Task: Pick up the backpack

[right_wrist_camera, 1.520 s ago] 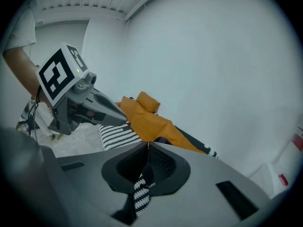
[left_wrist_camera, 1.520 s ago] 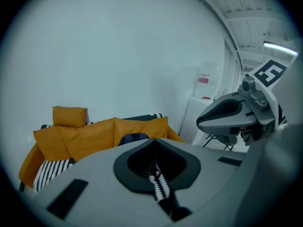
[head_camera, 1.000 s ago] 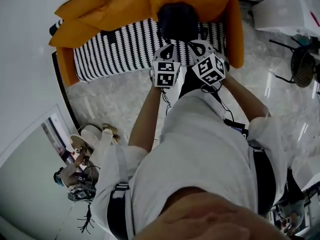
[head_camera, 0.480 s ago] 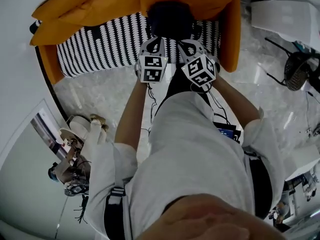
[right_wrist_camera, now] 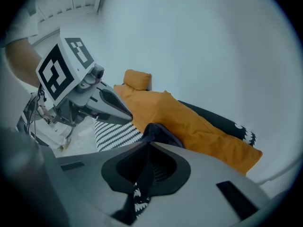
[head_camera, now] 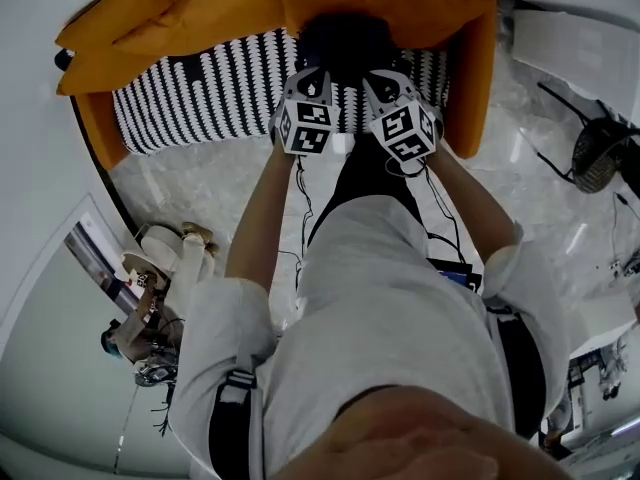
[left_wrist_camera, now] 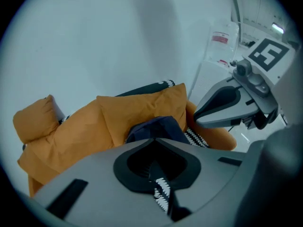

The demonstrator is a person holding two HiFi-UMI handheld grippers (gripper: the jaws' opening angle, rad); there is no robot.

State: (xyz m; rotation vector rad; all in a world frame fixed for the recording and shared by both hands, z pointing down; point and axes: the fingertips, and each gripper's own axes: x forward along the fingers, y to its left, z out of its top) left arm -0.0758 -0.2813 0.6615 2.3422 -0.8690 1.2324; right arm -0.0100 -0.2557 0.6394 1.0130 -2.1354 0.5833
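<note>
Below me a sofa [head_camera: 200,98] with a black-and-white striped seat stands on the pale marbled floor [head_camera: 220,198]. Orange cushions [head_camera: 190,13] lie along its back. The dark backpack [head_camera: 345,40] sits on the seat near the right end, right up against the cushions.

Head view looks steeply down past the person's torso [head_camera: 400,298] onto the orange-cushioned striped sofa [head_camera: 200,78]. Both gripper views face that sofa from close up, and all three share the dark blue backpack [left_wrist_camera: 158,126].

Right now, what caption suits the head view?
Left tool and right tool, both shut, point at the dark backpack on the orange sofa.
</note>
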